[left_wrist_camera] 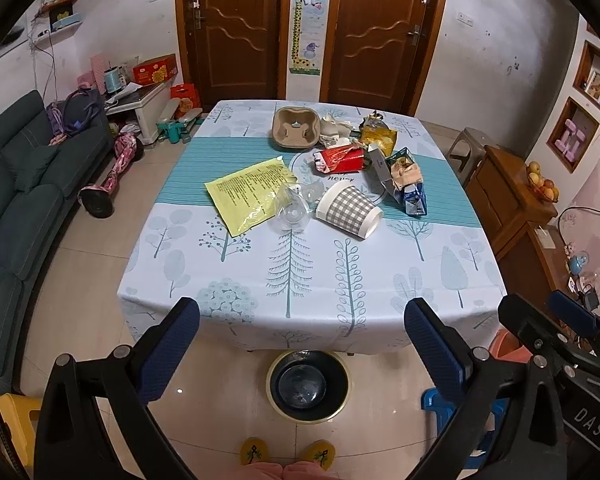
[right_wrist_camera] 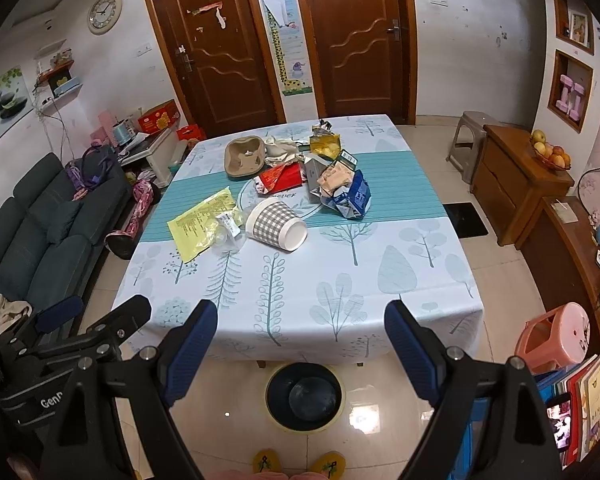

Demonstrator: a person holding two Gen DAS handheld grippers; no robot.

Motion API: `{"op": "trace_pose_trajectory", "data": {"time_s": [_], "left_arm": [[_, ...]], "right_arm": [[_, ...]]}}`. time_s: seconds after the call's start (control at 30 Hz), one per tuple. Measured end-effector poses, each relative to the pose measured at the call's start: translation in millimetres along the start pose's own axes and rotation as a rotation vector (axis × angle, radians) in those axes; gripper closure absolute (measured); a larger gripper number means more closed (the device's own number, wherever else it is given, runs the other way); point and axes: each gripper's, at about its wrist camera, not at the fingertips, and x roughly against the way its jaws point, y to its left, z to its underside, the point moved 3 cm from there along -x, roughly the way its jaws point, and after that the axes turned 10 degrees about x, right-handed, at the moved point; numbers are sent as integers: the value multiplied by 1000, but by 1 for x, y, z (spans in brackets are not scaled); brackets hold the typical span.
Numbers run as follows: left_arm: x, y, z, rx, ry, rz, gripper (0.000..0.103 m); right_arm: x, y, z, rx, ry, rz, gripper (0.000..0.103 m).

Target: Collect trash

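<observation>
Both grippers hover short of the desk's near edge, above the floor, nothing in either. Left gripper (left_wrist_camera: 302,316) wide open, blue pads (left_wrist_camera: 168,344) far apart; right gripper (right_wrist_camera: 302,322) also wide open and empty. Each shows at the edge of the other's view.

Desk (left_wrist_camera: 340,300) has a tree-print cloth with a teal band across the middle. All trash lies on the far half. Checked paper cup (left_wrist_camera: 350,210) on its side, mouth toward the near right. Just left of it a clear plastic lid (left_wrist_camera: 290,214) overlaps a yellow printed bag (left_wrist_camera: 248,192). Behind the cup, a red wrapper (left_wrist_camera: 340,160). To its right, a crushed blue carton (left_wrist_camera: 414,196) with a beige scrap on top. Farther back, a brown pulp cup tray (left_wrist_camera: 296,126), crumpled white paper (left_wrist_camera: 336,128) beside it, and a yellow snack bag (left_wrist_camera: 376,132).

Bin (left_wrist_camera: 308,386) with a dark liner stands on the floor just under the desk's near edge, between the grippers. Yellow slippers (left_wrist_camera: 286,452) at the bottom of both views
</observation>
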Motion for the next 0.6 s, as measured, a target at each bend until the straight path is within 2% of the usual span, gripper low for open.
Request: {"op": "trace_pose_trajectory", "data": {"time_s": [0.6], "left_arm": [[4,6,1,-1,-3,-11,2]], "right_arm": [[-1,5,2,-1,-2,-19,18]]}}
